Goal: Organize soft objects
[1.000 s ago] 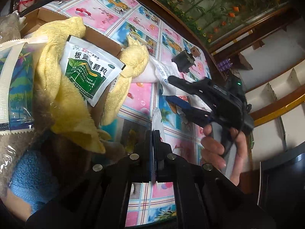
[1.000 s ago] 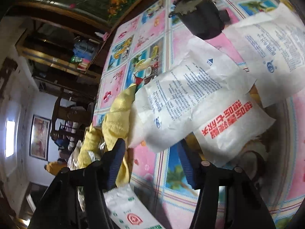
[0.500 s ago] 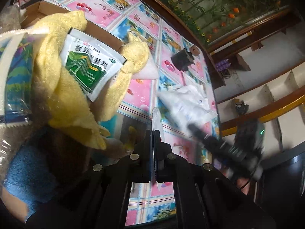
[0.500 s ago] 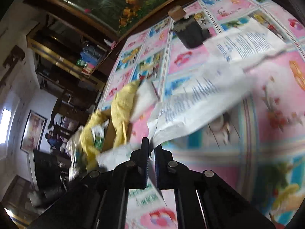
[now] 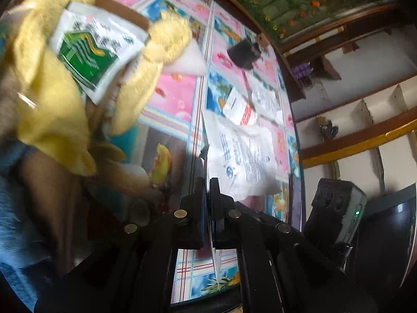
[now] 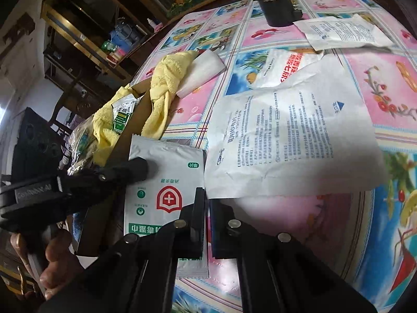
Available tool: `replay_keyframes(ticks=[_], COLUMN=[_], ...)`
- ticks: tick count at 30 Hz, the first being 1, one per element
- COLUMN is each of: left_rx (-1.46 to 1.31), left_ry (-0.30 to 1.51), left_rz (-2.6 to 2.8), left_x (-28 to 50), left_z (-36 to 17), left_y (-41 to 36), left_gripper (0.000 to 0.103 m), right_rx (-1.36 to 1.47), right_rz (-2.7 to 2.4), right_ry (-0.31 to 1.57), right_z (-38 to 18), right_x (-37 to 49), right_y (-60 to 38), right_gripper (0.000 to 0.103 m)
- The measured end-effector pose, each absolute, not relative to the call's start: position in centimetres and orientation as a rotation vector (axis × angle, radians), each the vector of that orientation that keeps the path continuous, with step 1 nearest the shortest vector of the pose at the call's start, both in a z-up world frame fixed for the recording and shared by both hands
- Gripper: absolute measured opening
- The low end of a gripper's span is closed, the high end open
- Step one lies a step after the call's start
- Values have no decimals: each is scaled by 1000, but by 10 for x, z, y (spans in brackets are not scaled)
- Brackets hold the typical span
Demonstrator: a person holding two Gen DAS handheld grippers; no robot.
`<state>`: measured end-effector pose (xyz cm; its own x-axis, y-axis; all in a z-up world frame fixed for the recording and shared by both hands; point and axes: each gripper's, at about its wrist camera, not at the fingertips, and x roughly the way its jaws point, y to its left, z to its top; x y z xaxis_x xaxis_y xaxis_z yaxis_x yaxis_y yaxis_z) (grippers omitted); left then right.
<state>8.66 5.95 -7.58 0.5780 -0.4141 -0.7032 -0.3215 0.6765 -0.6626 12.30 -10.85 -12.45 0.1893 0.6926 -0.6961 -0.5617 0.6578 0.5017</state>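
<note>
Both tools are clamped shut, left tool [image 5: 207, 182] and right tool [image 6: 206, 195] angled downward.

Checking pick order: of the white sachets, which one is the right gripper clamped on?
The right gripper pinches the corner of the large blue-text sachet; the red-lettered sachet and far sachet lie untouched beyond.

Open tablecloth [image 6: 378, 83] at right, white sachets [image 6: 292, 140] strewn mid-table, black pot [image 6: 280, 10] at far edge, yellow towel [image 6: 166, 83] crowding left
</note>
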Motion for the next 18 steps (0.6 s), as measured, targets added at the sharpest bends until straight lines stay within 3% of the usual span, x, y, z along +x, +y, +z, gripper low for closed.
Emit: replay_keyframes(ticks=[6,11,14,15,18], left_rx=[-829,-841,-836,-842,-849], left_ry=[962,924,908,906,898], left_rz=[-87,-115,-117,-122,-118], left_x=[85,77,73,72,68], left_z=[-72,-60,-55,-54,-53], left_y=[50,58,63,65,69], left_gripper=[1,1,1,1,1], right_rx=[187,308,376,445,520], right_rz=[891,880,866,878,819], right_ry=[1059,1080,1098,1104,1111], right_z=[-127,-125,-130,-131,-129], right_x=[123,119,124,127,137], right_y=[-113,-140,-154,-160,-171], right_gripper=[0,8,50,60,63])
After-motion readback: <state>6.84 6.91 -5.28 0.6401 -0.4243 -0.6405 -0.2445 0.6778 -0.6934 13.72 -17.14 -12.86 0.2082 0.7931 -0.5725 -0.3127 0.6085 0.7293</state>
